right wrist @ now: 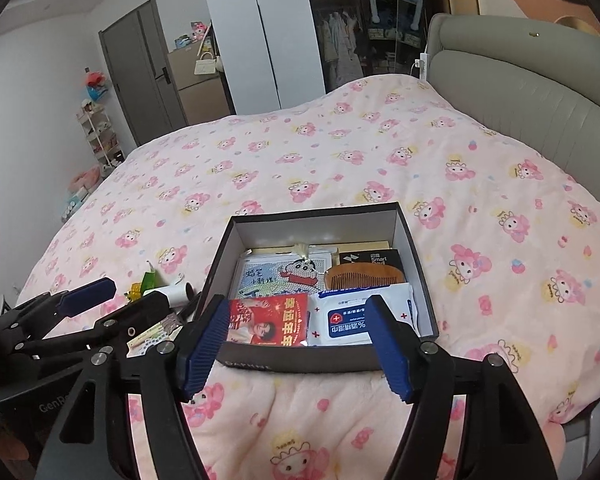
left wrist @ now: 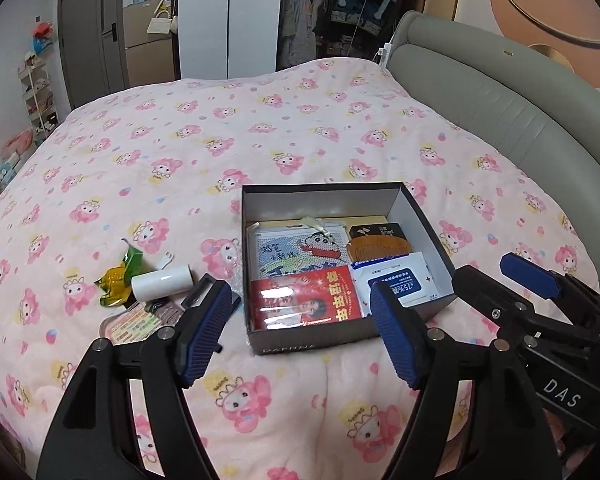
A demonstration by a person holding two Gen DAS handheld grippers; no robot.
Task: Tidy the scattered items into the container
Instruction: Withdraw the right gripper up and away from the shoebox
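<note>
Both jaws apart, empty — left gripper and right gripper hang just short of the box on the bed. Red packet, wipes pack, comb inside; white roll, green wrapper outside, box's left.

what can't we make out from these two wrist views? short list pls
- Flat packets beside the box: left wrist view, partly behind the left gripper; print too small.
- Same pile in right wrist view: mostly behind the left gripper's body.
- Box bottom layer: covered by the red packet, wipes pack and comb.
- Right gripper: open, nothing between its fingers.
</note>
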